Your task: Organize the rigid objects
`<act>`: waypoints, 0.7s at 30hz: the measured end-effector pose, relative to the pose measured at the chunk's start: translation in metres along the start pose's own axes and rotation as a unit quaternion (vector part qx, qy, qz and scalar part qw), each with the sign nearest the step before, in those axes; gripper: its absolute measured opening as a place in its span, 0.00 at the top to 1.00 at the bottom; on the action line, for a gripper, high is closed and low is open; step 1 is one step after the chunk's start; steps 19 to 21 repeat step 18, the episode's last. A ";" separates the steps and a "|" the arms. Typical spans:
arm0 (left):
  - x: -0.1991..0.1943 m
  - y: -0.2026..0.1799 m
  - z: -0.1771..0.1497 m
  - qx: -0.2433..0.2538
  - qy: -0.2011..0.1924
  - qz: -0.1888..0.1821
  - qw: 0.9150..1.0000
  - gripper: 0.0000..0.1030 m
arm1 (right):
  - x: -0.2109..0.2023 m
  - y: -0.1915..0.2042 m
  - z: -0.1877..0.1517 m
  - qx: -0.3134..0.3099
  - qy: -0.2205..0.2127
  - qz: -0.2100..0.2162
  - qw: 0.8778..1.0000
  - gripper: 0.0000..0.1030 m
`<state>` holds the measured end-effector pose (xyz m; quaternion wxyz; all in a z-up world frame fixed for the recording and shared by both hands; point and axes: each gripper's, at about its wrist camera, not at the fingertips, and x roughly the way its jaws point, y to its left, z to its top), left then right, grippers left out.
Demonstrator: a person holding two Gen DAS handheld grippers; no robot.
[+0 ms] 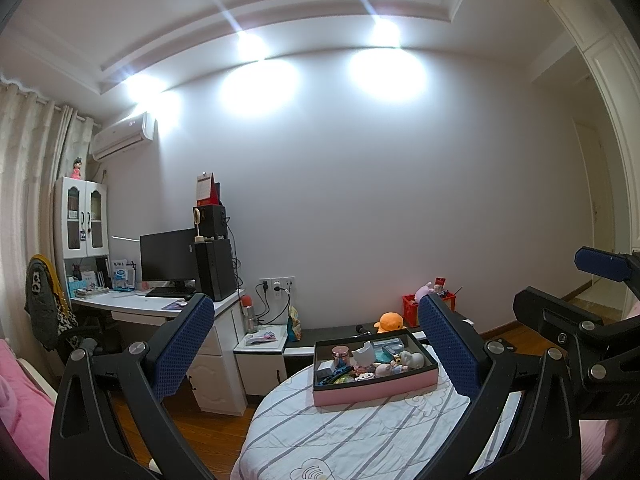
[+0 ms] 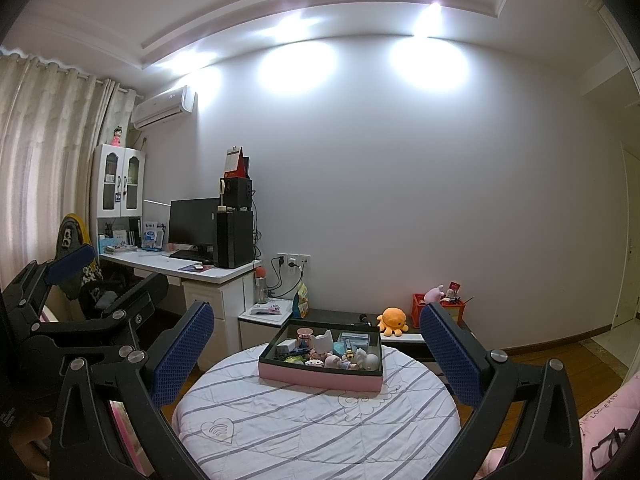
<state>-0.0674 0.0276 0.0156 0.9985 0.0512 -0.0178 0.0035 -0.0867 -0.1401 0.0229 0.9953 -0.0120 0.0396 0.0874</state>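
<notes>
Hovering wide open and empty over the striped round table [image 2: 316,420], left gripper [image 1: 316,344] and right gripper [image 2: 316,354], well short of the pink tray [image 2: 320,378] of trinkets (best approached slowly, one piece singled out).

A pink, black-lined box [image 2: 320,376] sits on a white, grey-striped cloth [image 2: 312,420] beside blue-padded hand-held grippers.

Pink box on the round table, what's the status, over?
Left gripper and right gripper both open, empty, short of the table. Pink box full of small toys, untouched on the striped cloth. Nothing in the way.
</notes>
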 end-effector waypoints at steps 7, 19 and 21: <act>0.000 0.000 0.000 0.000 0.001 0.000 1.000 0.00 | 0.000 0.001 -0.003 -0.001 0.001 -0.001 1.000 0.00; -0.001 0.003 -0.001 0.000 0.001 -0.001 1.000 0.00 | -0.001 0.002 -0.010 -0.003 0.005 -0.002 1.000 0.00; -0.001 0.003 -0.001 0.000 0.001 -0.001 1.000 0.00 | -0.001 0.002 -0.010 -0.003 0.005 -0.002 1.000 0.00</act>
